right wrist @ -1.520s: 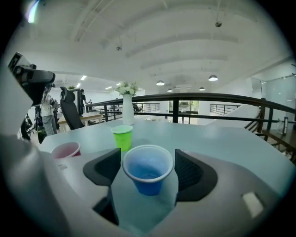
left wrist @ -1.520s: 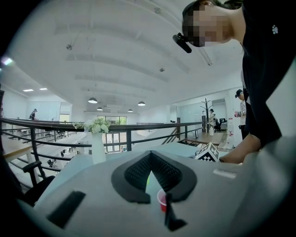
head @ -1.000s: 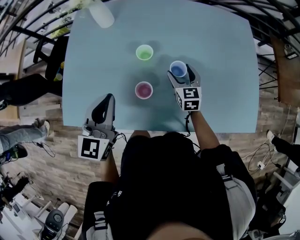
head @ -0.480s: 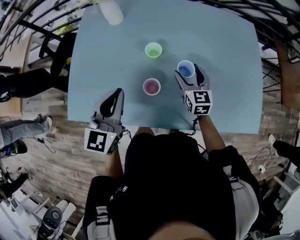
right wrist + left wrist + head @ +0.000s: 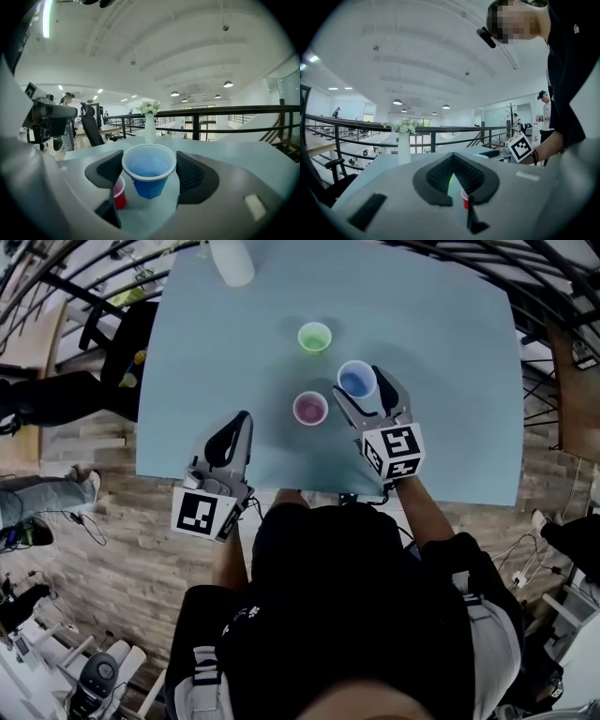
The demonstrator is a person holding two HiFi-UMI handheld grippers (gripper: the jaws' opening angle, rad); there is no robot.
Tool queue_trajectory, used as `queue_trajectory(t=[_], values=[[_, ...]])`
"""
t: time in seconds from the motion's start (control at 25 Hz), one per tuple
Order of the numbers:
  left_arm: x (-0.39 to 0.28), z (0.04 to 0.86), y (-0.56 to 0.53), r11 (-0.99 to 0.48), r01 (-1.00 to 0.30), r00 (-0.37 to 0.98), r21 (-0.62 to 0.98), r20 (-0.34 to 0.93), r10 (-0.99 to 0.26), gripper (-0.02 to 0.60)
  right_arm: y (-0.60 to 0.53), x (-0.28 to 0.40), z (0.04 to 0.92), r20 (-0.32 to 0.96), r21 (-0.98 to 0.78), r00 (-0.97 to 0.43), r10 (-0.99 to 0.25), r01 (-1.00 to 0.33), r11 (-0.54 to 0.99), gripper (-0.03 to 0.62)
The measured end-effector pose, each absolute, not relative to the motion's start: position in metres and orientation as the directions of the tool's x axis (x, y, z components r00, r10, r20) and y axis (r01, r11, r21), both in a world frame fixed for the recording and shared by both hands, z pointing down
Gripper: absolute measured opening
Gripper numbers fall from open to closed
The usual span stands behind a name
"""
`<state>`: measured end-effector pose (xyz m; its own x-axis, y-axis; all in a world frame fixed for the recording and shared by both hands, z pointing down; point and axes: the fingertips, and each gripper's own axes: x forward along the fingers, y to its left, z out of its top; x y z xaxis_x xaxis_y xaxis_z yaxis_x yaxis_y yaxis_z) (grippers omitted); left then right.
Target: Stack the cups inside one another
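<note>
Carrying the blue plastic cup (image 5: 357, 381) in the right gripper (image 5: 362, 388), pinched at the rim between both pads, apparently lifted off the pale blue table (image 5: 441, 381). Hovering just right of the small red plastic cup (image 5: 310, 409), with the green plastic cup (image 5: 315, 337) farther back. Judged as mid-transfer, bringing blue over red for nesting. Next: centring above the red mouth, lowering straight, then releasing. Resting the left gripper (image 5: 232, 435) at the near table edge, jaws pressed together on nothing.
</note>
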<state>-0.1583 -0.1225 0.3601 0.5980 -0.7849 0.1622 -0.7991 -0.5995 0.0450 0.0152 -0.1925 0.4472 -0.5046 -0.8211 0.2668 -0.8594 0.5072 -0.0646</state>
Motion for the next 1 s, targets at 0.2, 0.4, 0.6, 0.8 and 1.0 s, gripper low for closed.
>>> queue_trajectory(t=[0.2, 0.4, 0.6, 0.8, 1.0], values=[[-0.165, 0.361, -0.119, -0.585, -0.810, 0.584, 0.051, 0.163, -0.795, -0.017, -0.184, -0.018, 0.439, 0.244, -0.071, -0.574, -0.781, -0.814, 0.576, 0.367], [-0.173, 0.363, -0.118, -0.567, -0.822, 0.568, 0.057, 0.167, -0.806, -0.017, -0.175, -0.044, 0.439, 0.236, -0.076, -0.634, -0.737, -0.768, 0.636, 0.367], [-0.177, 0.366, -0.117, -0.558, -0.829, 0.557, 0.046, 0.172, -0.813, -0.017, -0.165, -0.057, 0.452, 0.261, -0.074, -0.663, -0.702, -0.738, 0.671, 0.367], [-0.178, 0.367, -0.116, -0.560, -0.827, 0.560, 0.052, 0.173, -0.810, -0.017, -0.159, -0.062, 0.464, 0.294, -0.068, -0.668, -0.684, -0.728, 0.682, 0.367], [-0.178, 0.371, -0.116, -0.556, -0.829, 0.556, 0.056, 0.180, -0.811, -0.017, -0.159, -0.063, 0.478, 0.316, -0.060, -0.668, -0.674, -0.723, 0.688, 0.367]])
